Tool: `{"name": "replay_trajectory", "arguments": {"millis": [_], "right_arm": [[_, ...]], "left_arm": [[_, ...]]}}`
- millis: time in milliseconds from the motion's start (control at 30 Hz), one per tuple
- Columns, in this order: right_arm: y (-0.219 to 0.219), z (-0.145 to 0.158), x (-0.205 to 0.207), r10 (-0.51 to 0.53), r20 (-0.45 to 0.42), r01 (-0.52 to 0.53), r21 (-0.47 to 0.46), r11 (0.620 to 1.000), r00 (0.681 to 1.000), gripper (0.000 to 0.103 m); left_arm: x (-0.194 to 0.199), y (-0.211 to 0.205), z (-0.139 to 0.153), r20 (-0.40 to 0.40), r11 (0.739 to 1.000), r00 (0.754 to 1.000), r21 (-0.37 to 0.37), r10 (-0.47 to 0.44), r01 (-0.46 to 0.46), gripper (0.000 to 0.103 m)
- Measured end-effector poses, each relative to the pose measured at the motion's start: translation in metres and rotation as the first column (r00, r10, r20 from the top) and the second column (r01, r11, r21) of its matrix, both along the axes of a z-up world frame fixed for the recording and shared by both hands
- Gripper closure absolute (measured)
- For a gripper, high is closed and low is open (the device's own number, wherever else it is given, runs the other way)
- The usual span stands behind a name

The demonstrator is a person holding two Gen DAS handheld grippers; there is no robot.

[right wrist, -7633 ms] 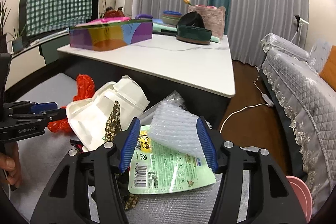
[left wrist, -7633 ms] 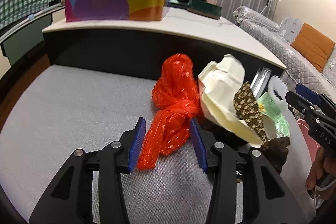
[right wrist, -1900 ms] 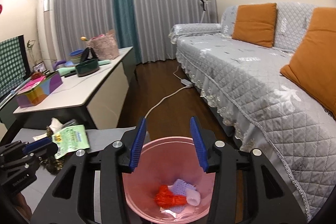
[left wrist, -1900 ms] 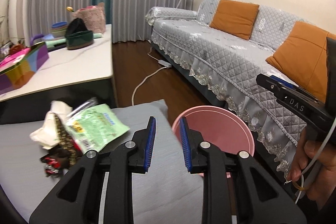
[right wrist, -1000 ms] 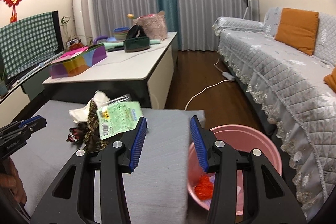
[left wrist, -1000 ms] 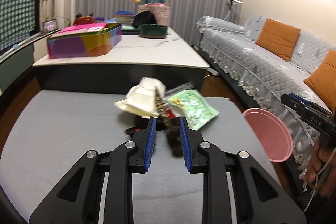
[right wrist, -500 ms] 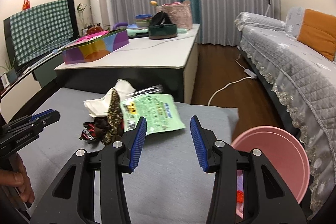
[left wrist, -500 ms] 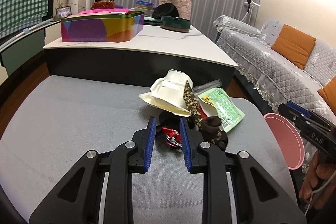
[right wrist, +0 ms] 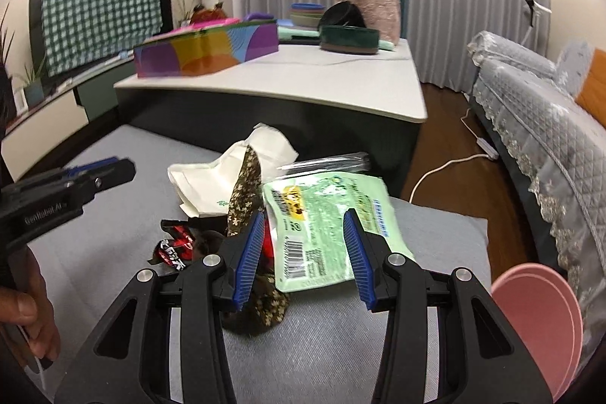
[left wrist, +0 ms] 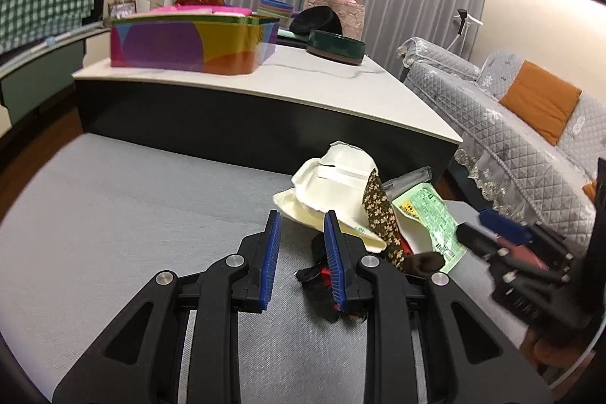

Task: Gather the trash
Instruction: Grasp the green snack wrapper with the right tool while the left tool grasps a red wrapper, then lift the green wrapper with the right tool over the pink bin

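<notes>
On grey fabric [right wrist: 341,347], crinkled green pouch [right wrist: 325,218]

Warm, even indoor light, soft shadows; both fisheye views bend strongly toward dark rounded corners (straight edges bow), with motion blur at the sides.

1. The left gripper [left wrist: 301,245] points forward and slightly down, level, its blue-padded jaws a narrow gap apart with nothing between them.
2. The right gripper [right wrist: 305,248] is held level and angled downward, jaws spread wide, holding nothing.
3. The left hand [right wrist: 26,324] wraps the left gripper's handle, thumb and fingers curled around it.
4. The right hand [left wrist: 549,353] shows only as a blurred patch at its gripper's handle; its grip cannot be made out.
</notes>
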State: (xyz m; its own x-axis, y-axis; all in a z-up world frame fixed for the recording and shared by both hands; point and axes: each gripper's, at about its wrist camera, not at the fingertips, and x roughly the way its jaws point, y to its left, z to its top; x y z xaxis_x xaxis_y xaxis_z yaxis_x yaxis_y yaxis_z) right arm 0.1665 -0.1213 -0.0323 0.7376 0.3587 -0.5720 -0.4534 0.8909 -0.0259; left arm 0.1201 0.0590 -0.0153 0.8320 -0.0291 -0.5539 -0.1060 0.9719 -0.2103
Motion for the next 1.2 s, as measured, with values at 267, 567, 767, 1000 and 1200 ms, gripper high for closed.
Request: {"name": "replay_trajectory", "arguments": {"millis": [267, 567, 767, 1000, 1200], "right_arm": [[0.014, -0.018, 0.019, -0.002, -0.039, 0.000, -0.050, 0.999, 0.999, 0.060], [0.018, -0.028, 0.028, 0.015, -0.081, -0.020, -0.055, 0.998, 0.997, 0.086], [0.013, -0.020, 0.022, 0.002, -0.062, -0.005, -0.048, 0.999, 0.998, 0.094], [0.002, 0.002, 0.006, -0.024, -0.015, 0.023, -0.030, 0.999, 1.000, 0.098], [-0.009, 0.019, -0.014, -0.038, 0.014, 0.038, -0.016, 0.999, 0.999, 0.101]], "left_arm": [[0.027, -0.003, -0.012, -0.010, 0.997, 1.000, -0.071, -0.019, 0.018, 0.058], [0.046, -0.010, -0.029, -0.079, 0.996, 0.996, -0.084, -0.035, 0.028, 0.075], [0.041, -0.011, -0.022, -0.064, 0.997, 0.997, -0.069, -0.043, 0.038, 0.093], [0.024, -0.012, -0.002, -0.011, 0.998, 0.999, -0.039, -0.042, 0.042, 0.099], [0.004, -0.012, 0.018, 0.030, 0.999, 0.999, -0.014, -0.043, 0.043, 0.101]]}}
